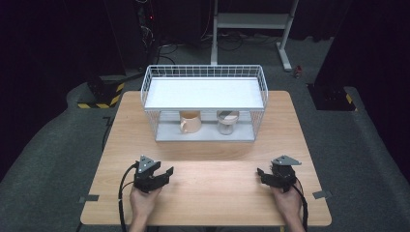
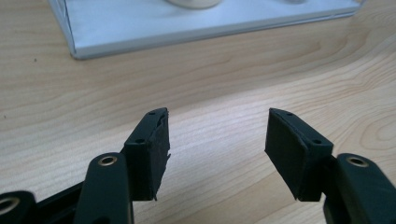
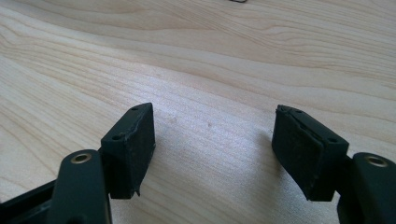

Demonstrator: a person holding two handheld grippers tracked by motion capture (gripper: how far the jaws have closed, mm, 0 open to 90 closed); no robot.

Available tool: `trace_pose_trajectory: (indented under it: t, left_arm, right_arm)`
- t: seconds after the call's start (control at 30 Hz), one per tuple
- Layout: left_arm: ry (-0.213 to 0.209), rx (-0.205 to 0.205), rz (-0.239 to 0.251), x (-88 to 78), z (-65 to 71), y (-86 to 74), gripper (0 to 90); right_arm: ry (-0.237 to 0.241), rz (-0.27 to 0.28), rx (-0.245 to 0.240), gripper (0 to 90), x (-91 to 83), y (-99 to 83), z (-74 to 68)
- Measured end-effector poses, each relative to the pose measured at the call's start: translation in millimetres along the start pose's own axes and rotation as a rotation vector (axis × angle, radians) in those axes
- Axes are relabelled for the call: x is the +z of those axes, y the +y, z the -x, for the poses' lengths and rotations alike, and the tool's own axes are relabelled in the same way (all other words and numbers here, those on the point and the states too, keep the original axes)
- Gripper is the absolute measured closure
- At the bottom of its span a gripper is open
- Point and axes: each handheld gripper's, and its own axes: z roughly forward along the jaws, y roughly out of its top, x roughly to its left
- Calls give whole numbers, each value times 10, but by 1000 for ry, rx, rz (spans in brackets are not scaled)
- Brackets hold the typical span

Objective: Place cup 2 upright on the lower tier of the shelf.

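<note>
Pale wood desk (image 1: 208, 193) spreads bare under both tools. Nearest, the left hand-held gripper (image 1: 167, 172) and the right hand-held gripper (image 1: 261, 173) rest low on it, each with jaws parted and nothing between them. Well ahead of both stands a white wire rack (image 1: 203, 92); on its lower shelf sit a cream mug (image 1: 190, 122) and a glass jar (image 1: 226, 122), untouched. Nothing looks started yet.

Hidden under the shelf

From above, the wire rack's (image 1: 204, 92) white shelf cuts off the tops of my mug (image 1: 190, 123) and glass jar (image 1: 227, 123); the jar's contents stay unclear.
</note>
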Motion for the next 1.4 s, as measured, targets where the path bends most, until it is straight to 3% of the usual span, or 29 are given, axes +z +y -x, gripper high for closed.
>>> trace_pose_trajectory:
  t: [0.2,0.4,0.7,1.03,1.23,1.4]
  left_arm:
    - [33,-3,-14,83,-35,-28,404]
    - [53,-39,-1,131,-85,-79,403]
    - [120,8,-33,188,-76,-93,400]
    - [147,5,-66,229,-70,-117,390]
    - [173,34,-77,233,-30,-126,354]
    - [165,28,-76,226,-18,-136,343]
  right_arm:
    - [0,0,0,303,0,0,0]
    - [4,0,-4,305,0,0,-12]
    - [6,1,-6,305,1,0,-10]
    - [6,0,-4,305,1,1,-11]
    - [4,1,-6,304,0,-1,-13]
    - [5,0,-1,303,2,0,-13]
